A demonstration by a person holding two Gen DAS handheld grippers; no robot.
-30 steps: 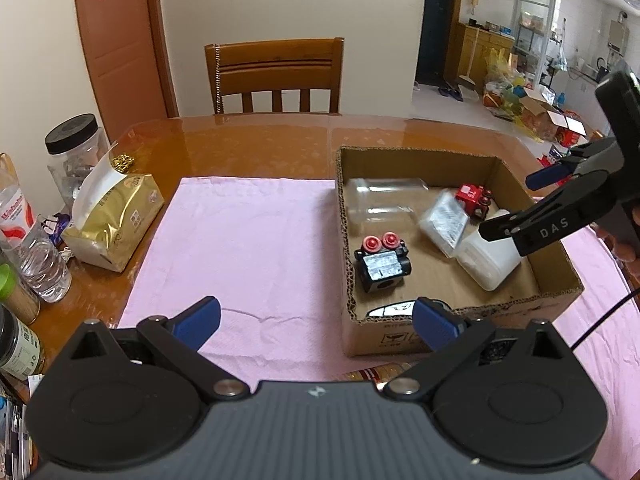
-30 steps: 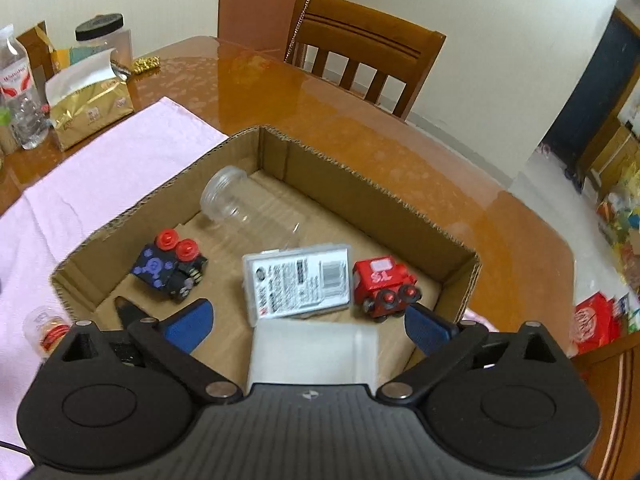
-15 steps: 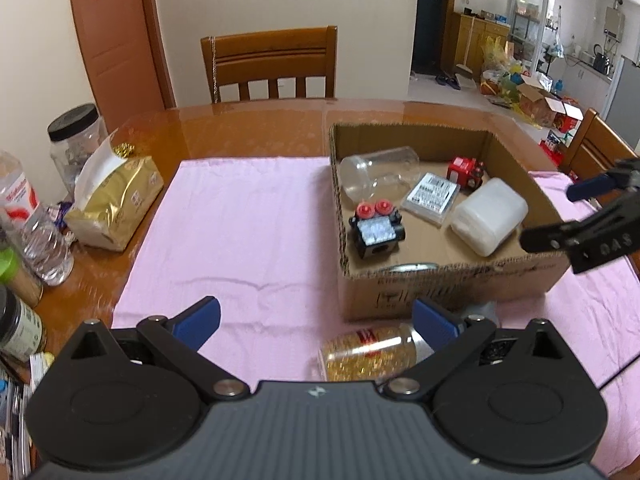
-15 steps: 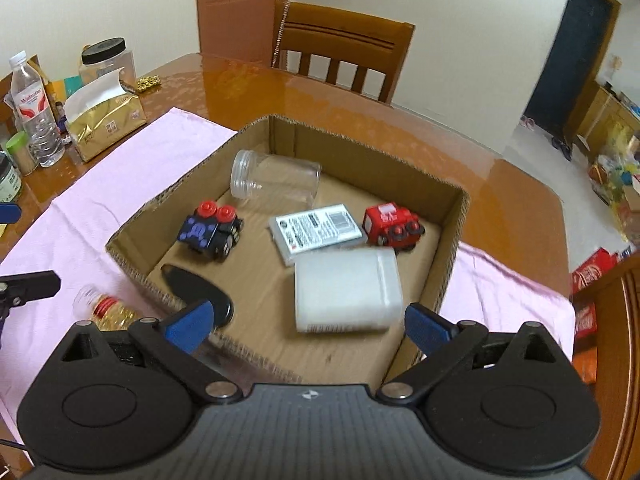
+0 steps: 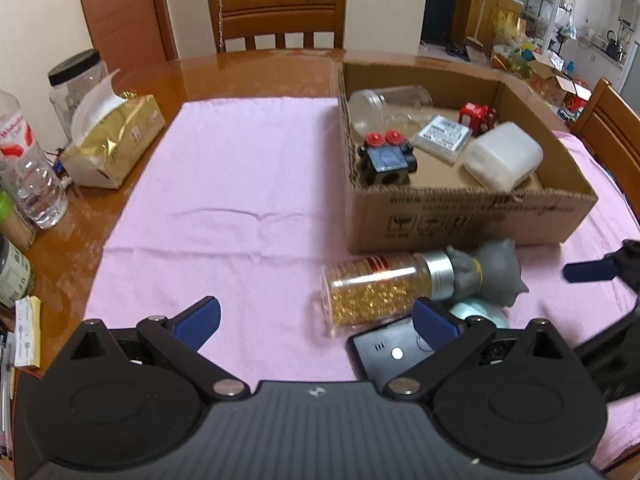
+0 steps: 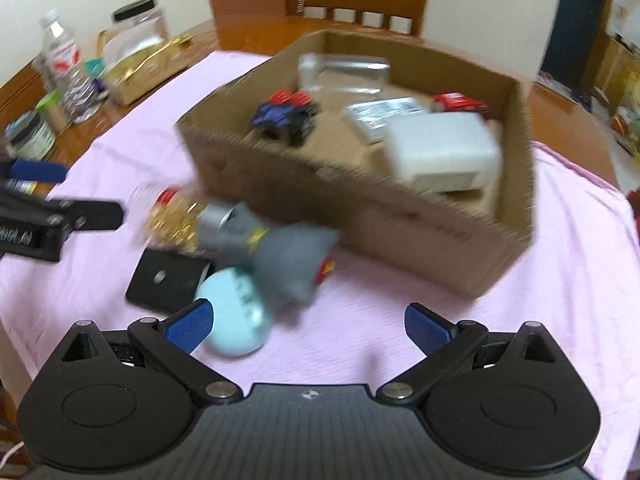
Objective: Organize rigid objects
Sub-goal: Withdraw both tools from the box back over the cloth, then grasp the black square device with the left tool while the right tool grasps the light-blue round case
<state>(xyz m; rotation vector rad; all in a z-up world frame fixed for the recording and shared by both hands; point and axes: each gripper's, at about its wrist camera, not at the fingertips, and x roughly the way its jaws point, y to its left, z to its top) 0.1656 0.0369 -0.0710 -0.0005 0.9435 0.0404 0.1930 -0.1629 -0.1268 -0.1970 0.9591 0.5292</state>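
A cardboard box (image 5: 472, 220) (image 6: 360, 216) on the pink cloth holds a clear jar (image 5: 390, 106), a black toy car with red knobs (image 5: 386, 160), a flat white pack (image 5: 442, 138), a red toy train (image 5: 478, 116) and a white container (image 5: 504, 158). In front of the box lie a bottle of gold beads (image 5: 380, 284), a grey cat figure (image 5: 496, 272) (image 6: 288, 260), a pale blue round thing (image 6: 234, 320) and a black flat device (image 5: 388, 354) (image 6: 168, 280). My left gripper (image 5: 316, 320) is open above the cloth. My right gripper (image 6: 306, 328) is open, near the blue round thing.
A gold tissue pack (image 5: 116, 144), a black-lidded jar (image 5: 78, 84), a water bottle (image 5: 28, 168) and small jars crowd the table's left edge. A wooden chair (image 5: 280, 16) stands behind the table, another chair (image 5: 612, 128) at the right. Bare pink cloth (image 5: 240, 184) spreads left of the box.
Both grippers have drawn back from the box toward the table's near edge, both staying open. The bead bottle, cat figure, blue round thing and black device have come into view in front of the box.
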